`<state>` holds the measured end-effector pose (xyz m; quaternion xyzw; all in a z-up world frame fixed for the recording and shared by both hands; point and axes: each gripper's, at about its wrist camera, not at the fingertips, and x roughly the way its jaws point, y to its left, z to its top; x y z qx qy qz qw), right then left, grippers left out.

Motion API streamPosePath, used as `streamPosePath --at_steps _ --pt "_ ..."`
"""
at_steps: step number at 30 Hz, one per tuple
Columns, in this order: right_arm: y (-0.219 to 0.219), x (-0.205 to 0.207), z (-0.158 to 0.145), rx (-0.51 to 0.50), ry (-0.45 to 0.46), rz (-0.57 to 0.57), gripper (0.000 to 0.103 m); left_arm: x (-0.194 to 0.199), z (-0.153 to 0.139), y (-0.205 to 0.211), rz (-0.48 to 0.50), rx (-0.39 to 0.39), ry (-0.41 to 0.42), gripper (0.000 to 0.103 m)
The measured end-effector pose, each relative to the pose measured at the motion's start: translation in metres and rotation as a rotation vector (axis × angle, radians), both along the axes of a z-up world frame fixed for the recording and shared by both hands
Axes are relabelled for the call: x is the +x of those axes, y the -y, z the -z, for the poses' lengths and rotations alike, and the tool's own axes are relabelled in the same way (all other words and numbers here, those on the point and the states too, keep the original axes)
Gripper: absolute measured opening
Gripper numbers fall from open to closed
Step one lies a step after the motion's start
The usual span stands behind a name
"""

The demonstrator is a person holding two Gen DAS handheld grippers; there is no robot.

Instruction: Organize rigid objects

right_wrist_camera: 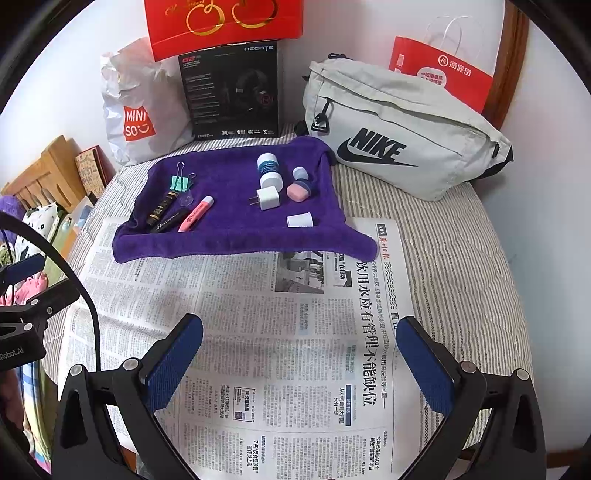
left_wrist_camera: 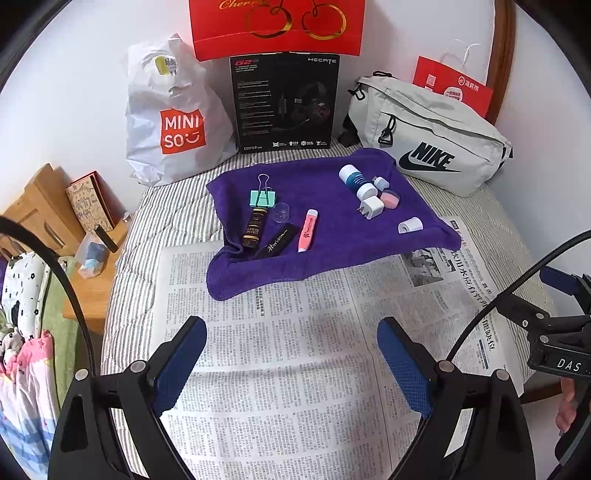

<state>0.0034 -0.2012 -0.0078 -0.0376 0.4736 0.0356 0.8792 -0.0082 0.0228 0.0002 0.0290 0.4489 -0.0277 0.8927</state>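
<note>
A purple towel [left_wrist_camera: 325, 254] [right_wrist_camera: 229, 243] lies on a newspaper [left_wrist_camera: 280, 362] [right_wrist_camera: 280, 332] and carries small objects. Its left side holds a green binder clip [left_wrist_camera: 263, 198] [right_wrist_camera: 180, 182], a dark tube [left_wrist_camera: 255, 229], a black stick [left_wrist_camera: 277, 242] and a pink highlighter [left_wrist_camera: 308, 229] [right_wrist_camera: 196, 218]. Its right side holds a blue-and-white bottle [left_wrist_camera: 356, 181] [right_wrist_camera: 269, 170], a white charger plug [left_wrist_camera: 371, 205] [right_wrist_camera: 266, 198], a pink case [left_wrist_camera: 389, 199] [right_wrist_camera: 298, 192] and a white roll [left_wrist_camera: 410, 225] [right_wrist_camera: 300, 220]. My left gripper [left_wrist_camera: 291, 365] and right gripper [right_wrist_camera: 299, 365] both hover open over the newspaper, nothing between their fingers.
Behind the towel stand a white Miniso bag [left_wrist_camera: 170, 122], a black headset box [left_wrist_camera: 284, 103], a red gift bag [left_wrist_camera: 277, 26], a grey Nike pouch [left_wrist_camera: 432, 144] [right_wrist_camera: 399, 136] and a red paper bag [right_wrist_camera: 439, 74]. A wooden stand [left_wrist_camera: 44, 214] sits at the left.
</note>
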Motion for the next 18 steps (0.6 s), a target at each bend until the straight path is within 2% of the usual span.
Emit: streamPosePath --at_steps 18 --pt "-0.0006 -0.001 0.0004 -0.005 -0.003 0.0 0.103 0.0021 0.0021 -0.0045 -0.011 -0.006 -0.001 0.094"
